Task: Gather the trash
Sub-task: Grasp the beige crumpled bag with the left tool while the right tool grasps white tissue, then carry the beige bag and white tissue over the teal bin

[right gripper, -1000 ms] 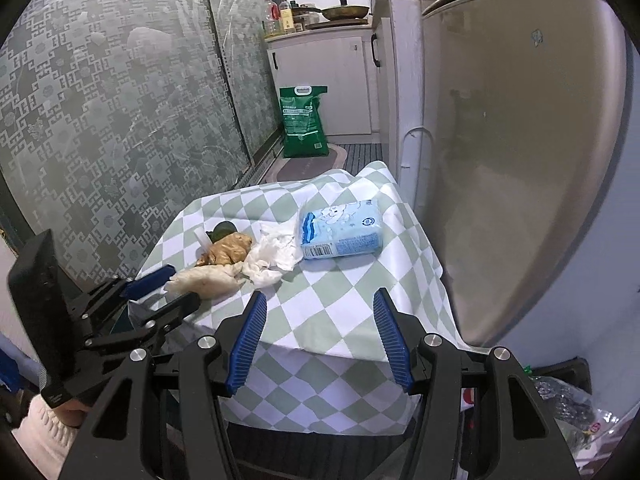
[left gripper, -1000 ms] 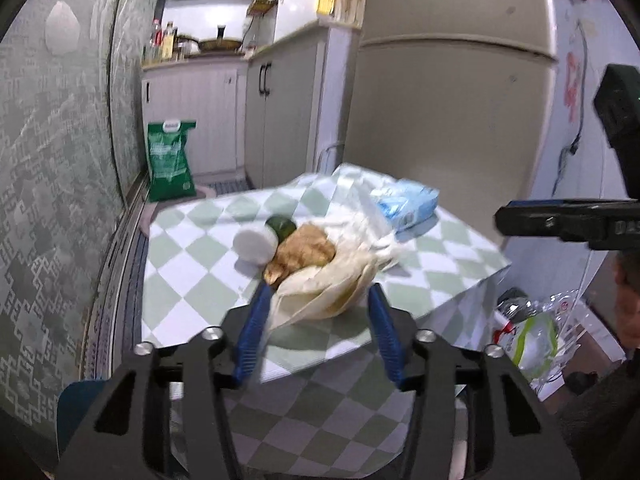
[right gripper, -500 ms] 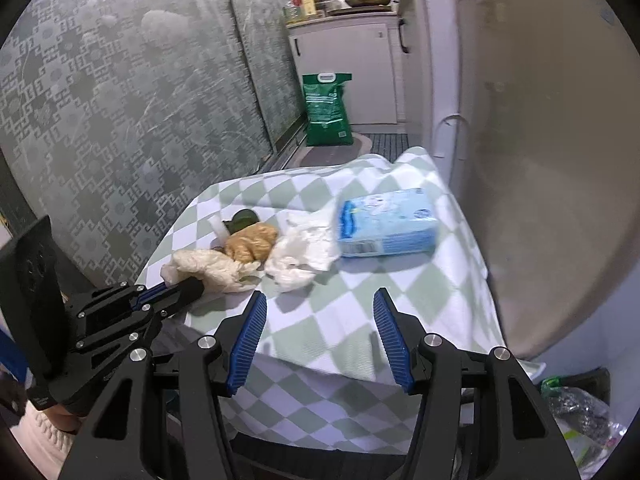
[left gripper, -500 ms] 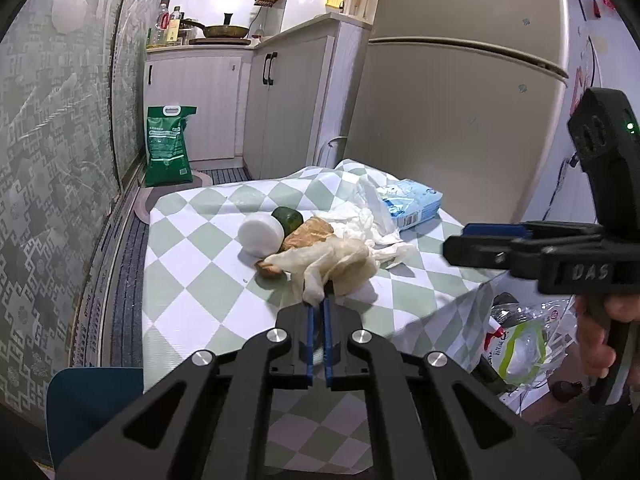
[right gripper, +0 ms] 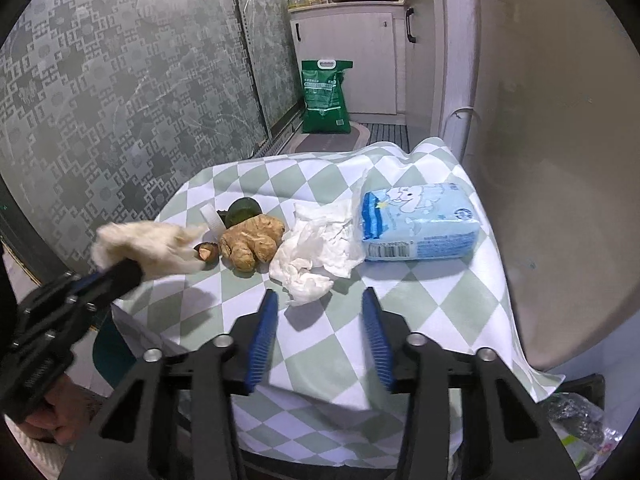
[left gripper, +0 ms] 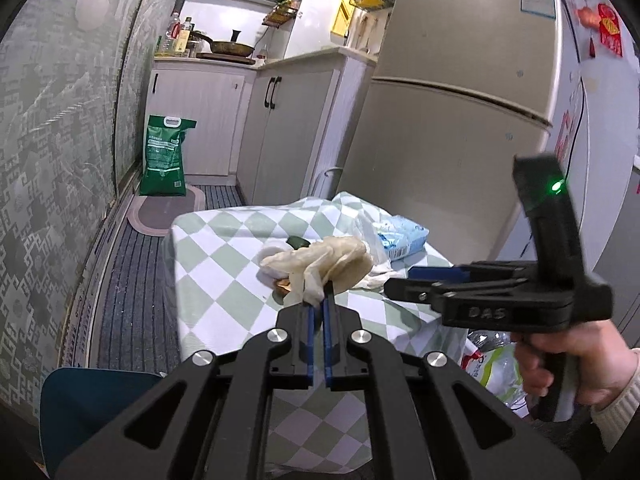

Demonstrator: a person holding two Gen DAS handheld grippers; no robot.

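Observation:
My left gripper (left gripper: pixel 322 298) is shut on a crumpled cream wrapper (left gripper: pixel 320 260) and holds it just above the checked table (left gripper: pixel 224 276). In the right wrist view the same wrapper (right gripper: pixel 148 242) hangs at the left from the left gripper (right gripper: pixel 122 274). My right gripper (right gripper: pixel 320 300) points at a crumpled white tissue (right gripper: pixel 320 248). Its jaws are closing, and the tissue's near tip lies just between the fingertips, with the pads clear of it. Beside the tissue lie a ginger root (right gripper: pixel 252 242), a small brown nut (right gripper: pixel 206 252), a dark green fruit (right gripper: pixel 242 210) and a white roll (right gripper: pixel 212 218).
A blue tissue pack (right gripper: pixel 420 224) lies at the table's right. The fridge (right gripper: pixel 552 160) stands close on the right. A plastic bag of rubbish (left gripper: pixel 492 364) sits on the floor below the table's edge. A green sack (right gripper: pixel 324 96) and cabinets stand at the far end.
The left jaws closed on the cream wrapper and lifted it off the table. The right gripper moved in toward the white tissue and its jaws narrowed.

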